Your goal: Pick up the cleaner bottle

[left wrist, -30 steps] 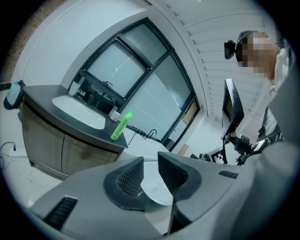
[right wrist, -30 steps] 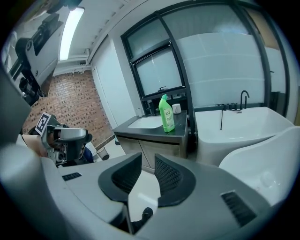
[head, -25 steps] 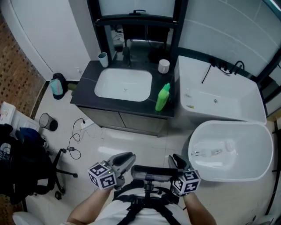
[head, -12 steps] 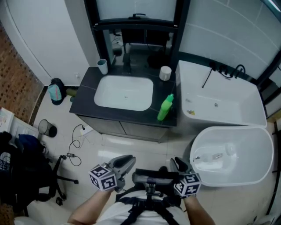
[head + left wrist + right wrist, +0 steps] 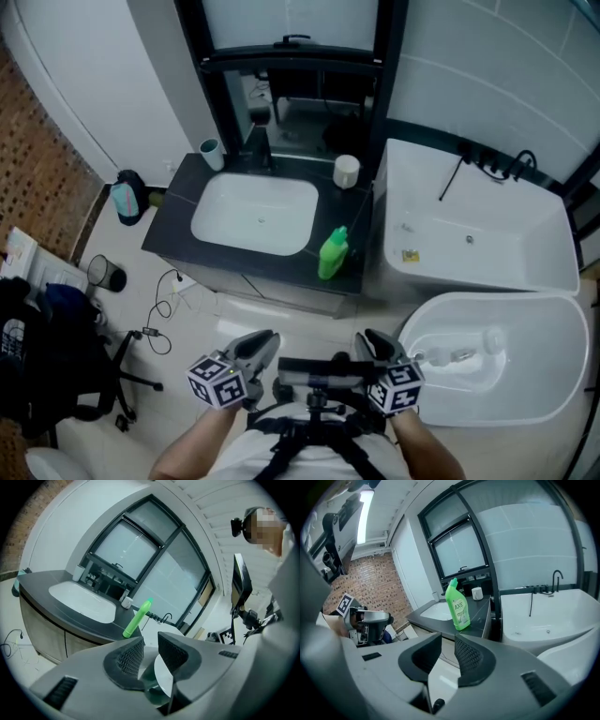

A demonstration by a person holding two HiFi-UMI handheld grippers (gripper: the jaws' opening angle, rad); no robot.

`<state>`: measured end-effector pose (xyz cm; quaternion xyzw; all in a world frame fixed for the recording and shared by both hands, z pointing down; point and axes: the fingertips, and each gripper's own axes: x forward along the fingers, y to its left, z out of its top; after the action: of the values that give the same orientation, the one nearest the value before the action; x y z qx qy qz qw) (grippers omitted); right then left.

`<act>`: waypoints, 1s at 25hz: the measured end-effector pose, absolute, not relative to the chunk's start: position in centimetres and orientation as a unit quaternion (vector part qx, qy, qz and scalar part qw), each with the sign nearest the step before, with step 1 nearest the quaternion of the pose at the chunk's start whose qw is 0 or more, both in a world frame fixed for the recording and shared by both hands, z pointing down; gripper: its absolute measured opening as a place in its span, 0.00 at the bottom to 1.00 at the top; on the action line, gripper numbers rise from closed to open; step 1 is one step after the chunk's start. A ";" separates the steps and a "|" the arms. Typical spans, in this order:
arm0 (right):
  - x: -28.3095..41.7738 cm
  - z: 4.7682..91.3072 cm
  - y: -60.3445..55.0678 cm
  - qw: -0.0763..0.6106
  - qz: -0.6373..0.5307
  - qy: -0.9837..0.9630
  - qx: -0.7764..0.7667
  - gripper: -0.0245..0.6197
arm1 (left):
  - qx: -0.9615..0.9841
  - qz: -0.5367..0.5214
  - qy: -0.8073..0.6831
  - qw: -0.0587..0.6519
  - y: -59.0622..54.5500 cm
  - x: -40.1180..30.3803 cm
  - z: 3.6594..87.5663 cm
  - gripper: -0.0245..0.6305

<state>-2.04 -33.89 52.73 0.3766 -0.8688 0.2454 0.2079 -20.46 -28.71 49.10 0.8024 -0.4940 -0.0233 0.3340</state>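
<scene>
- Cleaner bottle (image 5: 333, 253) upright near bench (image 5: 173, 225) front-right edge; open floor (image 5: 281, 314) before it.
- Left tool (image 5: 258, 345), right tool (image 5: 375, 345): narrow, empty.
- Label (image 5: 459, 605), seemingly "AXE", readable in right gripper view only.

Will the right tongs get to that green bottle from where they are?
Likely yes, once moved closer: nothing stands between the right tongs and the green bottle at the counter's front edge.

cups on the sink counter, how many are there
2. The left cup is at the back left of the counter, the right cup at the back right, behind the cleaner bottle. More may be hidden in shadow behind.
</scene>
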 end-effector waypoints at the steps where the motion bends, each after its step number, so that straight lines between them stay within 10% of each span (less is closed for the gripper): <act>1: -1.6 52.6 -34.7 0.208 0.243 -0.872 0.371 0.17 | 0.801 -0.022 -0.497 0.334 -29.3 -19.9 49.1 0.17; 25: -2.5 51.8 -39.2 0.203 0.252 -0.877 0.356 0.17 | 0.806 -0.018 -0.489 0.332 -35.6 -19.6 48.3 0.17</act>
<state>-2.47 -39.20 51.80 0.3557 -0.8768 0.2523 0.2028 -19.57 -35.65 48.30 0.8065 -0.4890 -0.0176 0.3319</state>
